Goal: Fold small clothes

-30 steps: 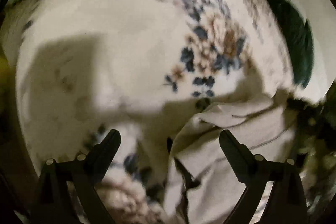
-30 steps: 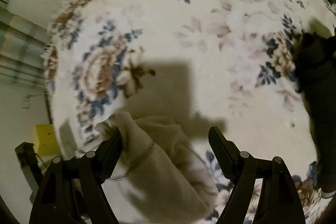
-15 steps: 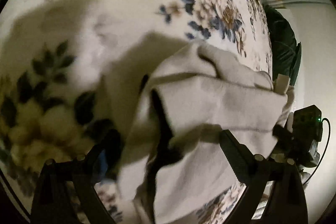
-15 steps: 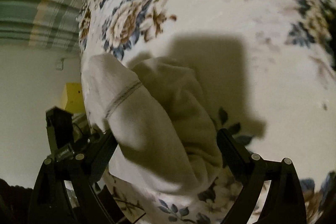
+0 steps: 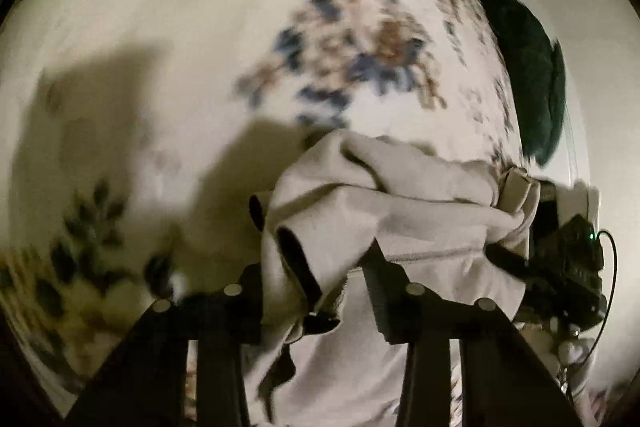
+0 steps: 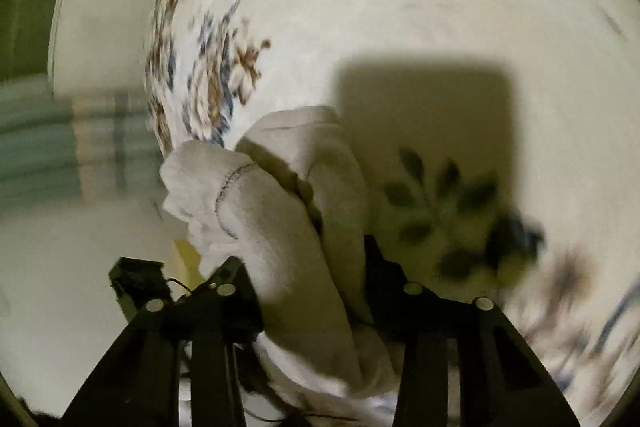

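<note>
A small cream-white garment [image 5: 384,211] is bunched and held up over a floral bedspread [image 5: 192,27]. My left gripper [image 5: 320,283] is shut on one end of it, with cloth pinched between the jaws. My right gripper [image 6: 316,275] is shut on the other end of the same garment [image 6: 280,211], which bulges up between its fingers. In the left wrist view the right gripper's body [image 5: 568,259] shows at the far right, close by. Both views are blurred by motion.
The white bedspread with blue and brown flowers [image 6: 400,7] fills both views. A dark green cushion [image 5: 532,75] lies at the bed's right edge. A pale wall [image 6: 100,39] and striped fabric [image 6: 60,155] lie beyond the bed on the left.
Both grippers, open a second ago, have closed on the garment's ends and lifted it off the bedspread. The cameras have swung and the two grippers have come nearer each other.
</note>
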`<state>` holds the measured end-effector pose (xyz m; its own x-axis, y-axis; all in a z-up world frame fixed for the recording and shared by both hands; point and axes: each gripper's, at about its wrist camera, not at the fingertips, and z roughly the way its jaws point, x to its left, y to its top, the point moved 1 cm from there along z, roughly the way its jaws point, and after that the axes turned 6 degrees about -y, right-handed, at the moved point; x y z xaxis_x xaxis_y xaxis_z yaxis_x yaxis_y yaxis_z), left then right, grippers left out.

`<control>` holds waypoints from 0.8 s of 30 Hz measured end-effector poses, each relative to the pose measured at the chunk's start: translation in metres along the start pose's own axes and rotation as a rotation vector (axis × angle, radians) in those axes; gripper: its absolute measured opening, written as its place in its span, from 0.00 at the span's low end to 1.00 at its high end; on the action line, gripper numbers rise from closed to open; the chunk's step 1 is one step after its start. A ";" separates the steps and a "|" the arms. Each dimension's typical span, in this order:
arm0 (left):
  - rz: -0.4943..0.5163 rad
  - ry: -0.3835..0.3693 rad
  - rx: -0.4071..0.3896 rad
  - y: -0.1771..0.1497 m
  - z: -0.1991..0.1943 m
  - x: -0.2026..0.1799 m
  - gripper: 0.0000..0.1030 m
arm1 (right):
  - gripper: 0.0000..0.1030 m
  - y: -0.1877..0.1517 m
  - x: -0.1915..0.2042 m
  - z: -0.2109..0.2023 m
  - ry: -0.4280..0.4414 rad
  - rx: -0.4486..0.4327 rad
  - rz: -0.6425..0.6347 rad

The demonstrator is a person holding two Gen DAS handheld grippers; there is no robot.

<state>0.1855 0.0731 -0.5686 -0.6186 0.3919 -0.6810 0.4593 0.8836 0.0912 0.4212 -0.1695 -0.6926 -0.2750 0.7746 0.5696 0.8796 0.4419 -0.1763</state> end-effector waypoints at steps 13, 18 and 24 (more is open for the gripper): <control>0.390 0.093 0.207 0.049 0.003 -0.055 0.68 | 0.62 -0.106 -0.029 -0.060 -0.085 -0.253 0.173; 0.479 0.141 0.114 0.040 -0.039 -0.067 0.74 | 0.62 -0.092 0.042 -0.079 -0.253 -0.308 -0.182; 0.604 0.193 0.139 0.039 -0.006 -0.087 0.74 | 0.23 -0.070 0.089 -0.041 -0.458 -0.251 -0.437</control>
<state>0.2533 0.0751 -0.5009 -0.3228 0.8599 -0.3954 0.8324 0.4568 0.3138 0.3513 -0.1505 -0.5968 -0.7139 0.6863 0.1393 0.6982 0.6824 0.2163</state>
